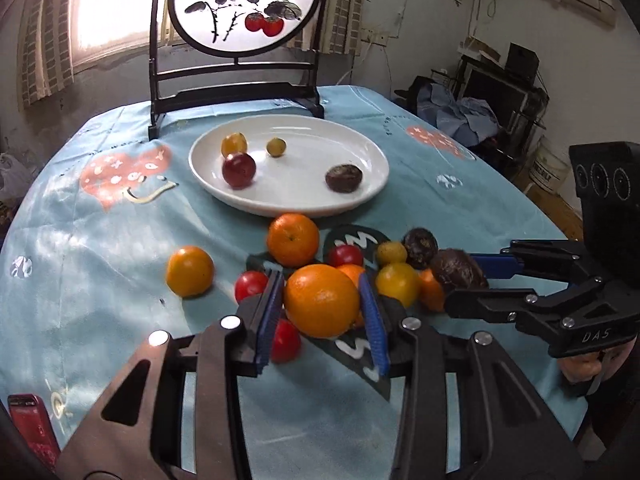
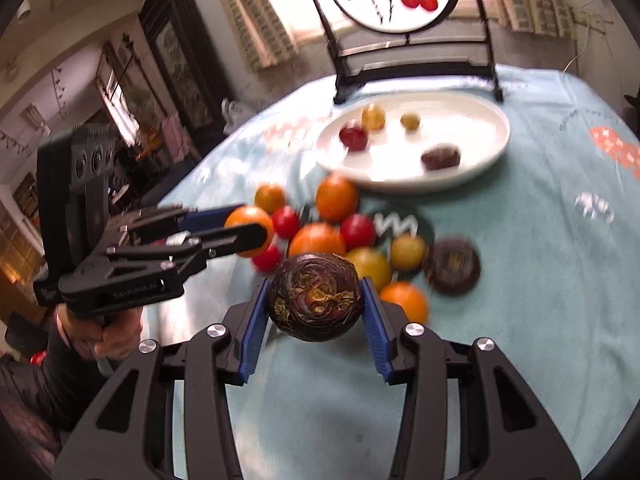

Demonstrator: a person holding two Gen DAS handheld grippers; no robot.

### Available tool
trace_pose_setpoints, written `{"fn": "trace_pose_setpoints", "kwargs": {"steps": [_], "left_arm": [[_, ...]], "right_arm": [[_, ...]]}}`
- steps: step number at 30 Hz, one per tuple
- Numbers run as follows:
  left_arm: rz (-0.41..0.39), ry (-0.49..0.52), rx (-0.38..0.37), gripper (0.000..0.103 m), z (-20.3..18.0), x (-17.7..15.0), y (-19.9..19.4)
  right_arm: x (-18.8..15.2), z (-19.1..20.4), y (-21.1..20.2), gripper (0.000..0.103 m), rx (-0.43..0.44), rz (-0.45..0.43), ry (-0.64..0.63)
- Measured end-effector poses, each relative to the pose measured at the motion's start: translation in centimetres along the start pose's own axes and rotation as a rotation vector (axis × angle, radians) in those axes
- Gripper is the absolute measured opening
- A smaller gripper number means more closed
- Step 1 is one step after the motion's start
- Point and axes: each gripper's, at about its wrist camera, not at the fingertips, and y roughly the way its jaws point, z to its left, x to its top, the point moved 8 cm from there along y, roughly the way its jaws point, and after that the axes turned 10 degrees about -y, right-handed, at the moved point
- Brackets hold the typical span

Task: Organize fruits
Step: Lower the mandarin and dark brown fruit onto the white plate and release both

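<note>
Your left tool (image 1: 322, 300) is clenched on a large orange (image 1: 322, 300), both blue pads pressing its sides. Your right tool (image 2: 315, 302) grasps a dark, wrinkled passion fruit (image 2: 315, 298) in the same way. In both wrist views the held fruit seems to sit a little above the pile of loose fruits (image 1: 348, 256), which lies on the blue cloth of the worktop (image 1: 100, 240) near its middle, just at the near side of the white plate (image 1: 360, 148).

The plate stands toward the far edge of the worktop, in front of the painted screen (image 1: 244, 4). It already carries a red plum (image 1: 239, 169), two small yellow fruits (image 1: 234, 144) and another passion fruit (image 1: 344, 178).

I judge the step in hand is to carry both fruits to the plate. Keep your grip firm, because the orange is round and can slip from the pads. Bring each fruit over a bare part of the plate, well apart from the red plum, which can roll when touched. Lower the fruit until it rests on the plate, and only then let it go. Keep the two tools apart from each other on the way.
</note>
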Motion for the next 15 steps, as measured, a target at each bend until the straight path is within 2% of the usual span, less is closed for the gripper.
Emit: {"fn": "trace_pose_setpoints", "kwargs": {"steps": [4,7,10,15], "left_arm": [[-0.024,-0.042,0.027,0.039,0.3,4.2,1.7],[-0.024,-0.054,0.065,0.039,0.7,6.9,4.4],[0.011,-0.056,0.098,0.039,1.2,8.2,7.2],[0.05,-0.025,0.169,0.039,1.6,9.0,10.8]], "right_arm": [[5.0,-2.7,0.8,0.046,-0.091,-0.087,0.029],[7.4,-5.6,2.9,0.046,-0.181,-0.085,0.047],[8.4,-8.3,5.3,0.046,-0.225,-0.066,0.075],[8.6,-11.3,7.1,0.046,-0.225,-0.037,0.106]]}}
